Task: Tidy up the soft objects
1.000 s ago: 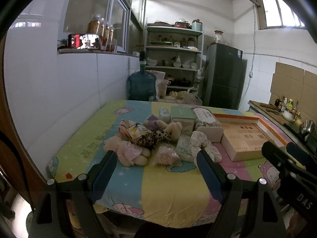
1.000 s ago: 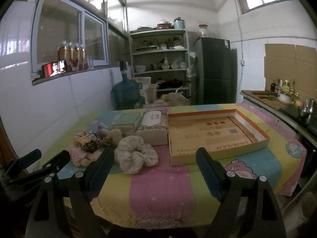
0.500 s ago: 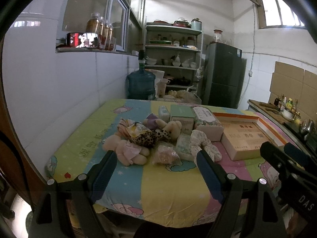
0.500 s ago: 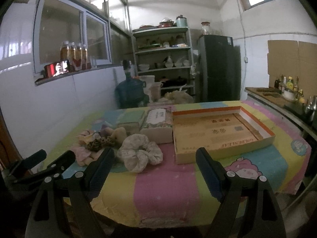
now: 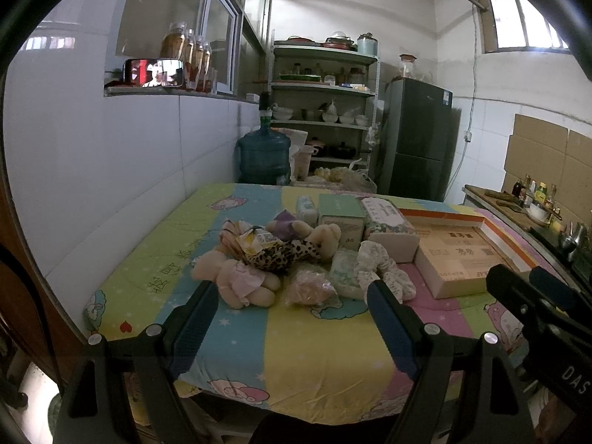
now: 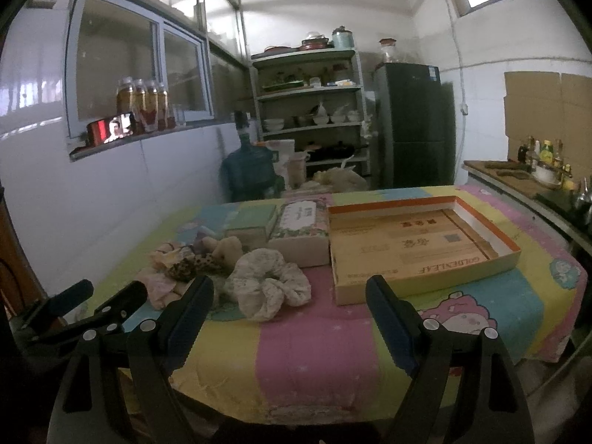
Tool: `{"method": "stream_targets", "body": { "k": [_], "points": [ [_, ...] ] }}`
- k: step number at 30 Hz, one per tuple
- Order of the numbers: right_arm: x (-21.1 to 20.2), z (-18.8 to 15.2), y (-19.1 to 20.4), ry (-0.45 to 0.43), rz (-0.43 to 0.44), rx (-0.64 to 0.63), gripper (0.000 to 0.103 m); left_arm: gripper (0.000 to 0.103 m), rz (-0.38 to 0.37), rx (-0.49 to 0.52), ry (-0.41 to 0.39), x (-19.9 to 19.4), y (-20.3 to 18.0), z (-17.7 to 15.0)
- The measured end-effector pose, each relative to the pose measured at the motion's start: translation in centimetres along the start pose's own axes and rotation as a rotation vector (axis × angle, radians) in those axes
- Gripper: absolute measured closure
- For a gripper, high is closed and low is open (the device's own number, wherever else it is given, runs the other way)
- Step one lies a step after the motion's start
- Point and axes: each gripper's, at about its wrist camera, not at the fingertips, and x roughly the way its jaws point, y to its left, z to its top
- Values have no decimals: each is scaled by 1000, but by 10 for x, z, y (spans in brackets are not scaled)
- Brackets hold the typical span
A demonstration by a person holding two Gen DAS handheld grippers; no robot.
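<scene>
Your left hand-held gripper (image 5: 292, 310) is spread wide and holds nothing, hovering above the near edge of the counter (image 5: 314, 351) with its striped cartoon cloth. Your right hand-held gripper (image 6: 290, 305) is spread wide too, also with nothing between its fingers. The soft things lie in a heap mid-counter: a pink-dressed plush doll (image 5: 236, 277) nearest the left fingers, a leopard-print plush (image 5: 285, 255) touching it behind, a bagged soft item (image 5: 309, 288) just beside, and a white lace scrunchie (image 6: 268, 283) at the heap's right end (bundled, can't tell if it's one piece). Right of the heap sits the shallow cardboard tray (image 6: 418, 248), nothing soft in it. Two boxes (image 6: 299, 229) stand behind the heap, touching the tray's left wall.
</scene>
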Motion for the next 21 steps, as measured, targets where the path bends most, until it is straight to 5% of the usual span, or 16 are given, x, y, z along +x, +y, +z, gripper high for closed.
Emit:
{"method": "stream_targets", "body": {
  "k": [21],
  "points": [
    [14,-5,2,25,43,-1,18,20,2,-5,14,11,10,-1]
  ]
}}
